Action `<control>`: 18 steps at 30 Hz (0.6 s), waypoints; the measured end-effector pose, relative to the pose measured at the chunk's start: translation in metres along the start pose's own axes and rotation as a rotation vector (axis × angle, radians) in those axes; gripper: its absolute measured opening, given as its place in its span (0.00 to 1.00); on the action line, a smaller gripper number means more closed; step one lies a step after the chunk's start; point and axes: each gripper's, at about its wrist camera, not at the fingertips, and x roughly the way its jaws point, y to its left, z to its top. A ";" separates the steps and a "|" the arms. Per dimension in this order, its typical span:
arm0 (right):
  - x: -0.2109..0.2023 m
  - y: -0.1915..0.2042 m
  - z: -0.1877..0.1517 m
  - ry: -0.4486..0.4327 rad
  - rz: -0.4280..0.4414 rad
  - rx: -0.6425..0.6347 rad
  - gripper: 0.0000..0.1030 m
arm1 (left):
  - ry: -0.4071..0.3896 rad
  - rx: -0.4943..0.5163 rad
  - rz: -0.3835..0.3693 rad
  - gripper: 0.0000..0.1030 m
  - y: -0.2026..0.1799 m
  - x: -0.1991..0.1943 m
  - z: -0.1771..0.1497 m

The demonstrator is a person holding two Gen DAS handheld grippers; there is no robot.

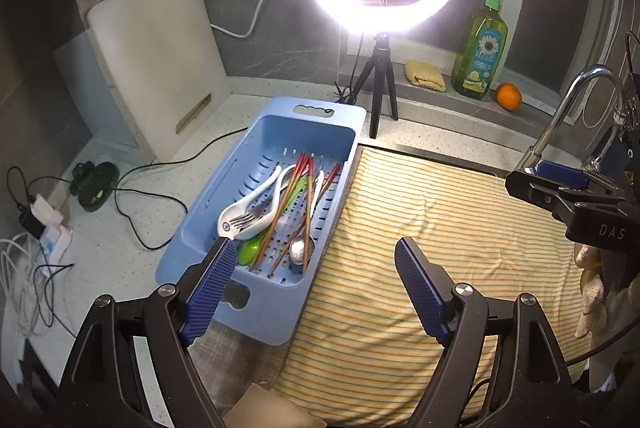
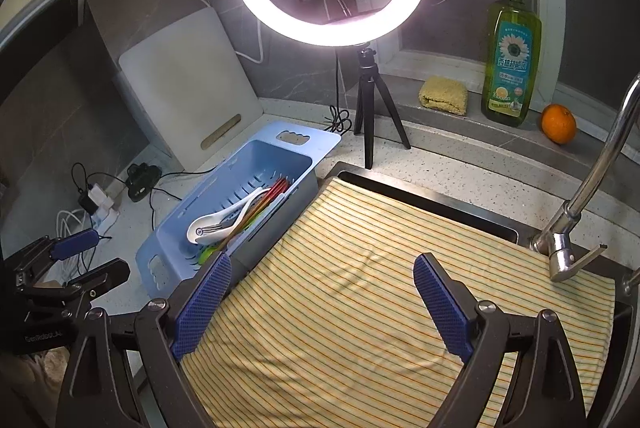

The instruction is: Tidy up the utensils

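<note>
Left wrist: left gripper spread wide

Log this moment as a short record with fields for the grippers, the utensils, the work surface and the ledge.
left gripper: open, empty
right gripper: open, empty, over striped cloth
utensils: all in blue basket: white spoon, fork, green spoon, metal spoon, chopsticks
cloth: nothing on it
ledge: sponge, soap bottle, orange
</note>
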 end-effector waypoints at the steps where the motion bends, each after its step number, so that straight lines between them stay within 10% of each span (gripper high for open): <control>1: 0.000 0.000 0.001 -0.001 0.000 0.002 0.88 | -0.001 0.002 0.001 0.79 0.000 0.000 0.001; 18: 0.003 -0.006 0.002 0.003 0.004 0.031 0.88 | -0.001 0.005 0.009 0.79 -0.002 0.000 0.005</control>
